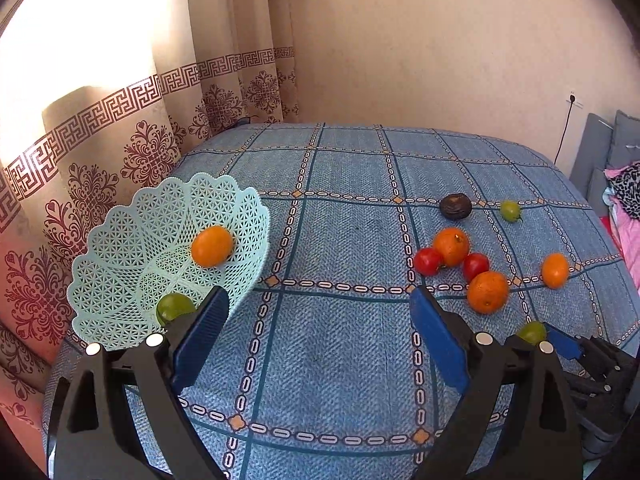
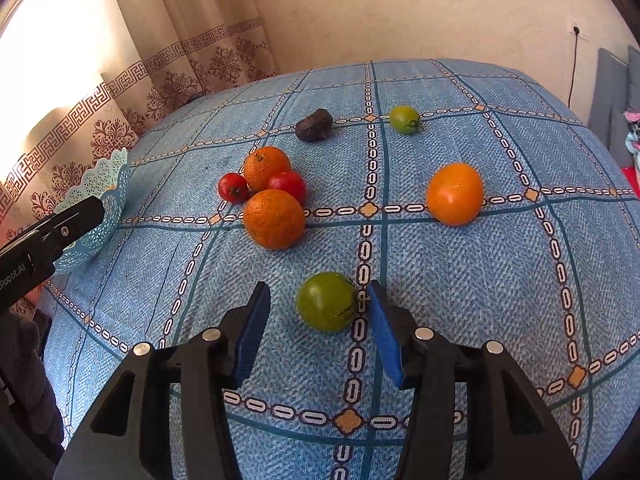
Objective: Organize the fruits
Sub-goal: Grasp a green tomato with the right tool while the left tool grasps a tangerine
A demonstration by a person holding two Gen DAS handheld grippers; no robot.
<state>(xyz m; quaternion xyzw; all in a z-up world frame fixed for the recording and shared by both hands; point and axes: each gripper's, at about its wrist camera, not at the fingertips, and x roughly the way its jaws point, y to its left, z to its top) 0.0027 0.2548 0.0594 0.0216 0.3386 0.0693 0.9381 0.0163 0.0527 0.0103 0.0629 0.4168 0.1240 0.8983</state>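
Observation:
A pale green lattice basket stands at the table's left and holds an orange fruit and a green fruit. My left gripper is open beside the basket, nothing between its fingers. In the right wrist view a green tomato lies on the blue cloth between the fingers of my open right gripper, close to the right pad. Farther off lie two oranges with two red tomatoes, a lone orange, a dark avocado and another green tomato.
The table wears a blue checked cloth and stands against patterned curtains on the left and a beige wall behind. A power cord and piled fabric sit at the right edge. The left gripper's body shows at the left.

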